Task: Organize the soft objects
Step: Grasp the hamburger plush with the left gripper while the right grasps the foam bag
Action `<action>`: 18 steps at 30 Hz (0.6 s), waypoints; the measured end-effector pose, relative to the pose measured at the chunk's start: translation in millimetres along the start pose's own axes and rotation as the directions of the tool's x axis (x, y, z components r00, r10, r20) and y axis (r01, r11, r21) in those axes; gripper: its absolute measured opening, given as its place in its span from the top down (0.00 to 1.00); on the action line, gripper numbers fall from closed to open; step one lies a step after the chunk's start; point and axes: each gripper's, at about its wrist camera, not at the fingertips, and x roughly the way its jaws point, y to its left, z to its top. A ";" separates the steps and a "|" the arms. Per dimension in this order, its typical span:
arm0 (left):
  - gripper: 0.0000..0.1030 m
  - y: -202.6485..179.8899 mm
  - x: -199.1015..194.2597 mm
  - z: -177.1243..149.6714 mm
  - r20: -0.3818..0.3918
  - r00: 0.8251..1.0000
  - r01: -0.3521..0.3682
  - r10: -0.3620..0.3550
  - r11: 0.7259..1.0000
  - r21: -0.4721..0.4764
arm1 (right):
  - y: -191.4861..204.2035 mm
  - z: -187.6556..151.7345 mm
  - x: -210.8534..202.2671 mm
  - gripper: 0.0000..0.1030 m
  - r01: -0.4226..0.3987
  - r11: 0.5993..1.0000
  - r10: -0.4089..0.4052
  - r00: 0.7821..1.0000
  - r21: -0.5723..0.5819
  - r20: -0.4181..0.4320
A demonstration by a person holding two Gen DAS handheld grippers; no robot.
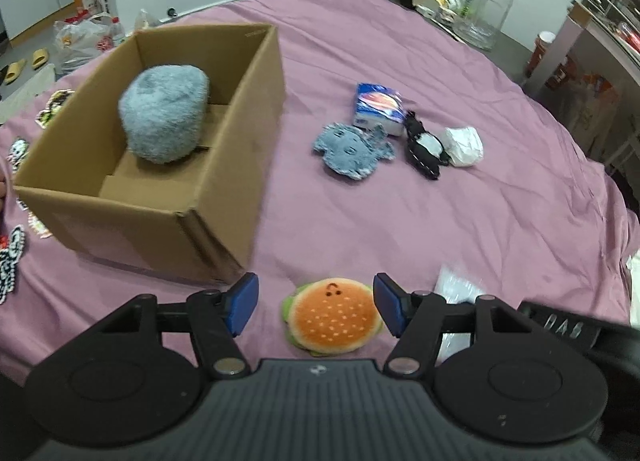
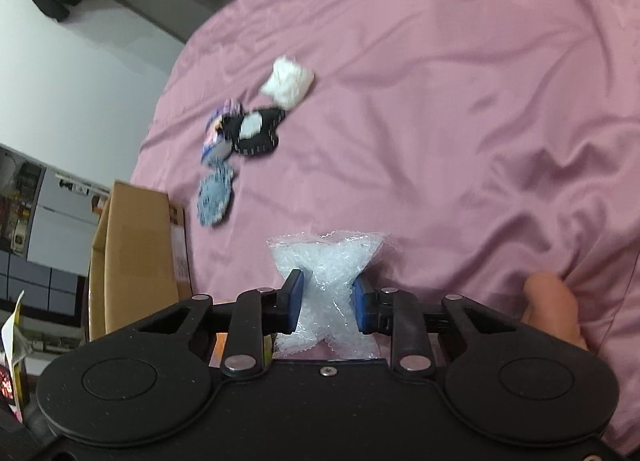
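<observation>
Gripping claw, right gripper [image 2: 327, 307]: the blue pads [image 2: 294, 301] are pinched in on a clear bag of pellets [image 2: 328, 261], which is squeezed to a waist between them above the pink bedspread [image 2: 460, 101].
Left gripper [image 1: 315, 303]: the pads [image 1: 242, 303] are held wide apart, with a burger plush [image 1: 334, 315] lying on the bedspread between them, touched by neither.
Burger plush: set near the bed's near edge, just beside the near right corner of the cardboard box [image 1: 224, 189].
Cardboard box: open-topped, placed toward the bed's left side; a fluffy grey-blue plush [image 1: 165, 113] is seen inside it, leaning toward the far wall.
Cluster at mid-bed: a flat blue plush [image 1: 352, 149], a blue tissue pack [image 1: 378, 107], a black pouch with a pale patch [image 1: 424, 147] and a white crumpled bundle [image 1: 464, 145] are grouped close together, well apart from both claws and right of the box.
Clear bag, left wrist view: a pale corner is glimpsed beside the left claw's right pad.
Bed's left edge: printed patches [image 1: 12, 257] are seen on the fabric beyond the box.
Person: a bare fingertip [image 2: 552, 305] is seen at the right wrist view's lower right, against the bedspread.
Beyond the bed: a large clear jar [image 1: 486, 9] stands off the far right corner.
</observation>
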 end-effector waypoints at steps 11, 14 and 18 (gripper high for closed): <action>0.39 -9.1 40.1 -13.5 -0.091 0.996 0.024 -0.021 0.999 0.032 | 5.9 2.0 21.5 0.49 0.055 0.997 -0.057 0.997 -0.057 -0.042; 0.47 -7.2 42.6 -12.2 -0.089 0.995 0.034 -0.032 0.999 0.014 | 4.8 1.6 26.2 0.60 0.049 0.997 -0.052 0.997 -0.068 -0.052; 0.64 -8.0 36.2 -10.9 -0.078 0.995 0.056 -0.055 0.998 0.013 | 5.1 0.8 21.4 0.68 0.040 0.996 -0.043 0.998 -0.083 -0.035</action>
